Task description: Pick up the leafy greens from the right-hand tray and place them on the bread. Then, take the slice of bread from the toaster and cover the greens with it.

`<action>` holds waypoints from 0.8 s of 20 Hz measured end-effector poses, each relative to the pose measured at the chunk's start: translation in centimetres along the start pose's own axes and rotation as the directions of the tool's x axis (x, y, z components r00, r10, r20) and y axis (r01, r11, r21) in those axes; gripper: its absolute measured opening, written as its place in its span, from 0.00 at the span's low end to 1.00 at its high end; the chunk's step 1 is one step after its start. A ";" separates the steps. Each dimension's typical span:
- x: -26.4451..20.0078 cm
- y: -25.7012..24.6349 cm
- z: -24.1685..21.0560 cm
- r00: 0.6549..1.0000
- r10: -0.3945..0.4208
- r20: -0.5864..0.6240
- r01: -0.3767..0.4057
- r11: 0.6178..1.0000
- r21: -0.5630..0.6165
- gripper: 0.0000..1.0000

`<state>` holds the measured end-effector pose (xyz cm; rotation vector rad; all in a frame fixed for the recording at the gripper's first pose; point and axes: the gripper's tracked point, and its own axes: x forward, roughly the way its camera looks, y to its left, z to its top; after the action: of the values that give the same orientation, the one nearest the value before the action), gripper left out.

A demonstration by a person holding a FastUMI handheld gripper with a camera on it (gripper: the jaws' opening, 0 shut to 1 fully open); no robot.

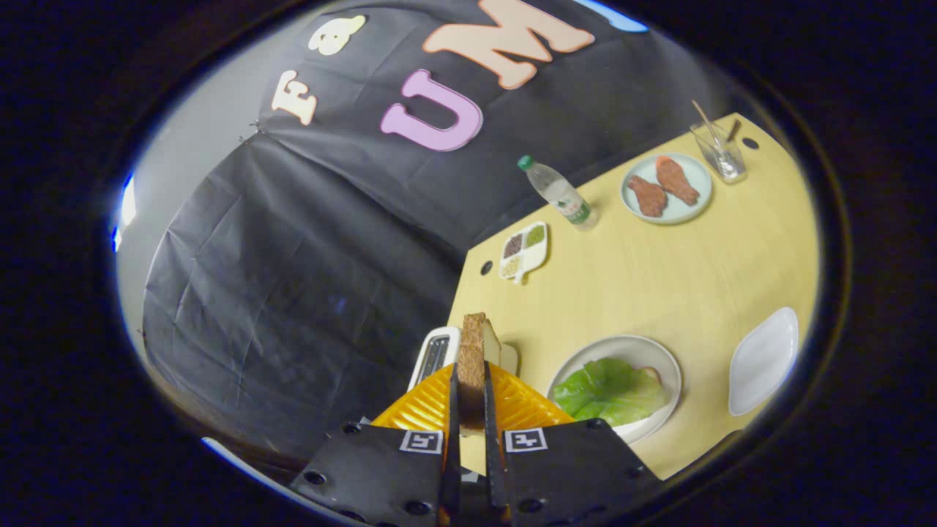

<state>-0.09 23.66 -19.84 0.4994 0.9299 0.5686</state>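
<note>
Black cloth wall (293,278) behind, creased, hung over a pale grey backdrop (205,154). Pale yellow wooden table (659,285) in front of it, smooth grain, dark round holes near two corners.

On the table, largest first: round white plate (662,362) just ahead and to the right of the fingers, carrying leafy greens (611,391) spread over a bread slice, a sliver of that bread peeking out past the leaf's far edge. Empty white tray (765,359) to the right of that plate, apart from it. White toaster (435,355) just beyond the fingers at the table's near edge, slot dark. Pale blue-green plate (667,189) far across the table with two reddish-brown pieces of meat (662,187) side by side. Clear plastic water bottle (560,194) with green cap beside that plate, label too small to read. Small white divided dish (524,251) with dark, green and pale grains near the bottle. Clear glass (719,152) at the far corner, holding thin sticks.

Gripper (471,399) clamped on a slice of toast (473,366), both fingers pressing its flat faces, slice upright, edge-on, brown crust up, held just in front of the toaster. Square black-and-white markers on the finger mounts; no readable writing there.
</note>
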 end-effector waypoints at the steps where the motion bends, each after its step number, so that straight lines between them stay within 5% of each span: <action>1: 0.4 -1.2 -0.9 1.000 0.010 -0.022 -0.010 1.000 0.025 0.17; 6: 3.3 -5.3 -4.7 0.991 0.104 -0.080 -0.083 0.969 0.231 0.17; 11: 5.9 -10.9 -7.5 0.986 0.032 -0.164 0.011 0.967 0.254 0.17; 16: 5.7 -10.3 -6.6 0.983 0.111 -0.144 -0.065 0.955 0.289 0.17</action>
<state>-0.60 20.64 -33.02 0.7655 1.1545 0.5646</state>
